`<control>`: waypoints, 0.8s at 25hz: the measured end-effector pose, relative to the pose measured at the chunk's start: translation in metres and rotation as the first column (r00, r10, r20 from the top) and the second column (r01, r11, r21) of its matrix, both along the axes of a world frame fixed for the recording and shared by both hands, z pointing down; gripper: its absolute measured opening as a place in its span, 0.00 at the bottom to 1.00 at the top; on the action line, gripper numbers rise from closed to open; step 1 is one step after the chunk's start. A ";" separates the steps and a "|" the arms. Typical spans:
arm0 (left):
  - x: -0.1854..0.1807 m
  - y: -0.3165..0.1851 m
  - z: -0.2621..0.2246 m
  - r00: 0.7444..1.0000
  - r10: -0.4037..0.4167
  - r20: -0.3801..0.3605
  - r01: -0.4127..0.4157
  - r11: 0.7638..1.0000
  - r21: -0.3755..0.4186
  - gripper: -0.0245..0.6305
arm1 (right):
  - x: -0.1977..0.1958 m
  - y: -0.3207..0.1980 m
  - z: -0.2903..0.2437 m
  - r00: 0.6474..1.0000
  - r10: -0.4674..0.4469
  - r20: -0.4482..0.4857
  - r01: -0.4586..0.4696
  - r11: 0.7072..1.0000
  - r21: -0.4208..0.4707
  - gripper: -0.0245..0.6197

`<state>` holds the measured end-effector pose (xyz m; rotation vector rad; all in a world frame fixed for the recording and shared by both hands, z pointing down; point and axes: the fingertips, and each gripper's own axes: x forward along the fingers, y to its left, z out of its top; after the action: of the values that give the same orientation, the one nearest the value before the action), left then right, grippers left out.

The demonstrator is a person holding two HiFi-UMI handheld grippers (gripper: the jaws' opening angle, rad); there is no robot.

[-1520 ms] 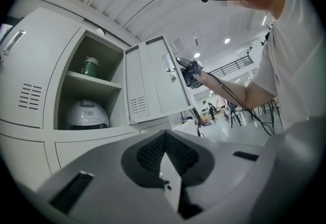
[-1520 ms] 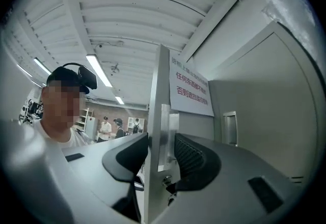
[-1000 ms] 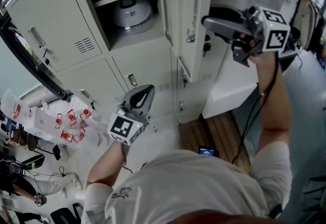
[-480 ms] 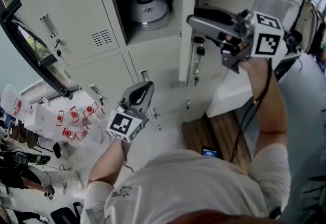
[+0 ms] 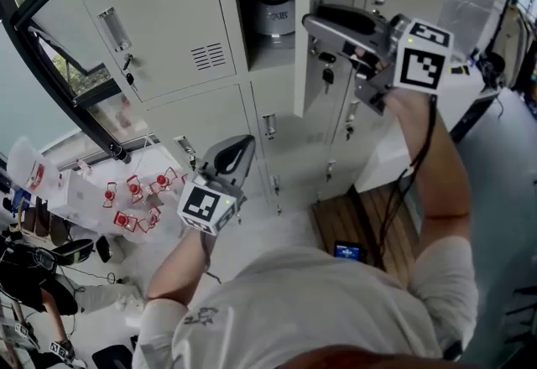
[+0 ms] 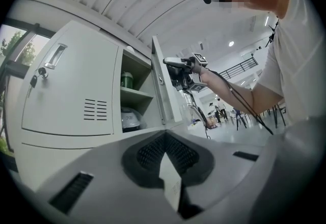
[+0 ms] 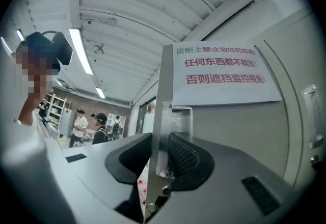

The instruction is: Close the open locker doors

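Closing on the edge of the door (image 5: 304,65), the right tongs (image 5: 310,23) should be sweeping steadily toward nine o'clock; the left tongs (image 5: 239,146) are pinching a slip (image 6: 170,179).

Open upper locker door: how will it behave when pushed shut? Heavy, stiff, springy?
The open door shows only a thin sheet-metal edge, so it is probably light and should swing easily. That thin panel may flex or rattle if pushed near its free edge. Shoved hard, it would likely bang against the locker.
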<state>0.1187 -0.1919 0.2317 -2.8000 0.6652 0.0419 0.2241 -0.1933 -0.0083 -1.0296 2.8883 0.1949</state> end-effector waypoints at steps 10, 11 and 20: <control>-0.055 -0.023 0.004 1.000 0.012 -0.005 -0.012 1.000 -0.009 0.04 | -0.028 -0.057 0.001 0.980 0.197 -0.022 -0.196 0.980 0.028 0.20; -0.057 -0.024 0.004 1.000 0.019 -0.005 -0.019 1.000 -0.004 0.04 | -0.029 -0.061 0.001 0.977 0.212 -0.021 -0.211 0.977 0.026 0.20; -0.074 -0.034 -0.001 0.998 0.056 -0.004 -0.056 0.998 0.006 0.04 | -0.032 -0.096 0.005 0.946 0.323 0.005 -0.323 0.946 0.004 0.19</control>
<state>0.0443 -0.2261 0.2310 -2.8133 0.5869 0.0598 0.1921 -0.2889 -0.0038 -1.4961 2.6929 0.2153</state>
